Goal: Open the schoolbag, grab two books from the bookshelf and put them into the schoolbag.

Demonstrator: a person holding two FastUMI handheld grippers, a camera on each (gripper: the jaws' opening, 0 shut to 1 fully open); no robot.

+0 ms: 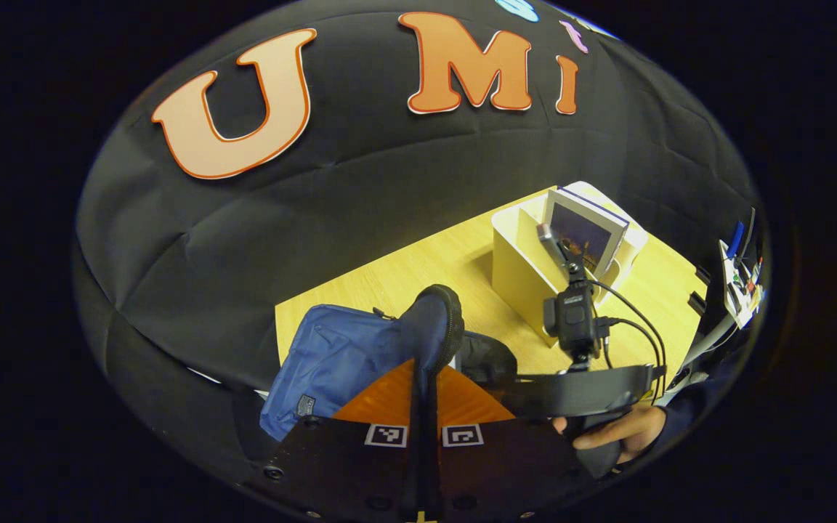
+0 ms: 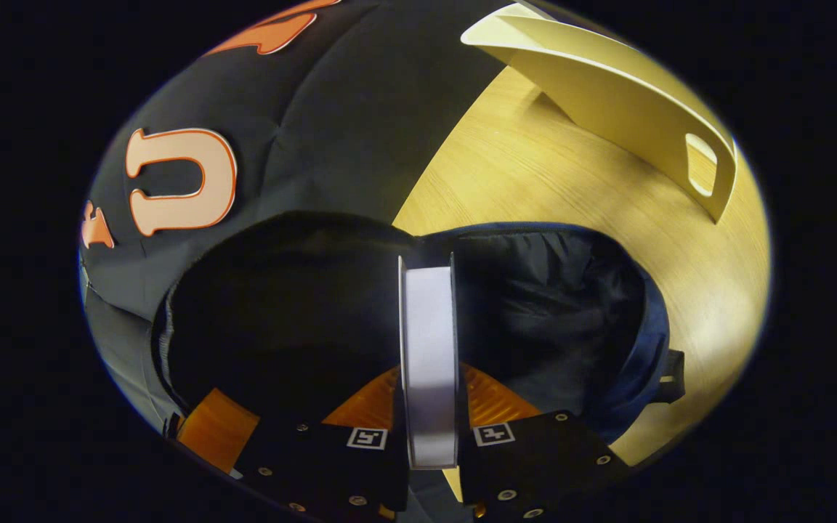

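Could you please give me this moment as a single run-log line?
left gripper: shut on schoolbag flap | right gripper: shut on book, over open bag | bookshelf: one book left

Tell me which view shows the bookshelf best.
The left gripper view: the whole bookshelf stands on the table, with a book inside. The right gripper view catches just one side panel with a handle cutout.

No readable text — the schoolbag carries a small patch, too small to read
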